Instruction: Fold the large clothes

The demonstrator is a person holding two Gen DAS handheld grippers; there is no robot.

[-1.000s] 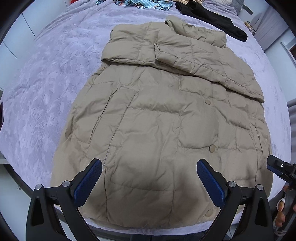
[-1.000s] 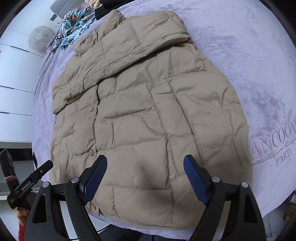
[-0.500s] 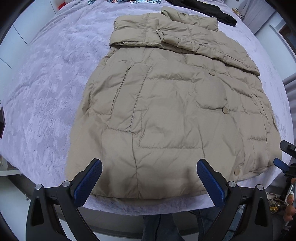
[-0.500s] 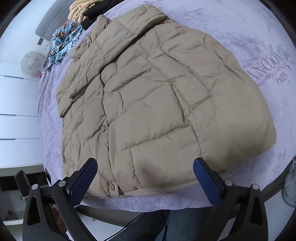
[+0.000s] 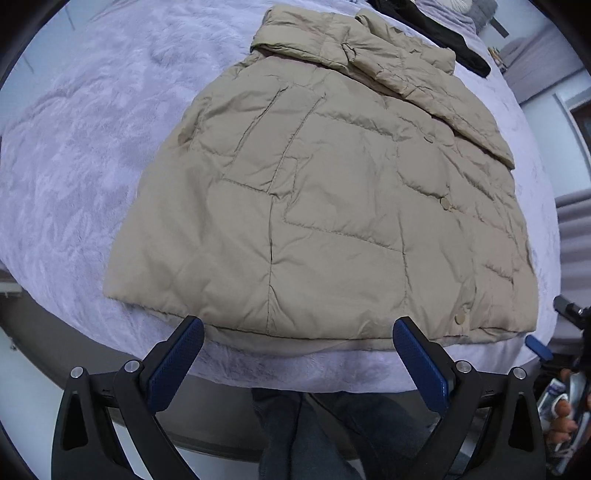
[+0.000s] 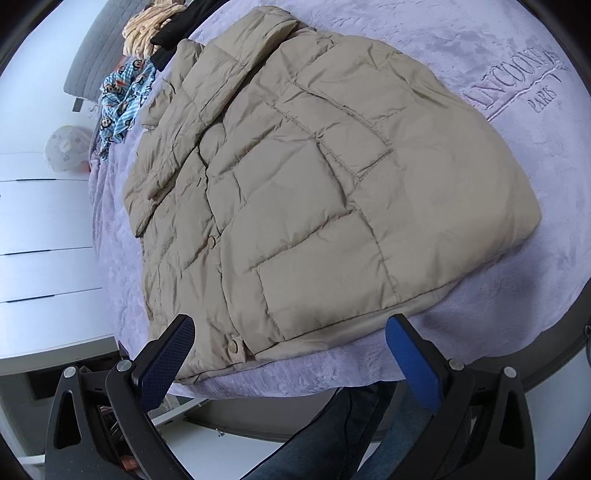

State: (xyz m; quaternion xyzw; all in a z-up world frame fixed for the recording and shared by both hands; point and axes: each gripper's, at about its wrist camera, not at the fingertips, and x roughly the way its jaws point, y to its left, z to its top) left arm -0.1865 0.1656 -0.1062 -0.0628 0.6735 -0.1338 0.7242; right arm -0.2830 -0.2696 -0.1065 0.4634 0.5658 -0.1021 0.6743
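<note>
Beige jacket flat on bed, beyond wide-open left gripper

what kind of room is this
Most likely a bedroom. The tan puffer jacket lies on a bed with a lavender plush blanket, more clothes are heaped at its far end, and white drawers stand beside it.

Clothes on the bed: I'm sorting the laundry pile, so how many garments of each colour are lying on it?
Beige quilted puffer jacket: 1
Black garment, at the far edge: 1
Blue cartoon-print garment: 1
Cream knitted item: 1
Total: 4 on the lilac plush bedspread; more may be hidden beyond the frame.
</note>
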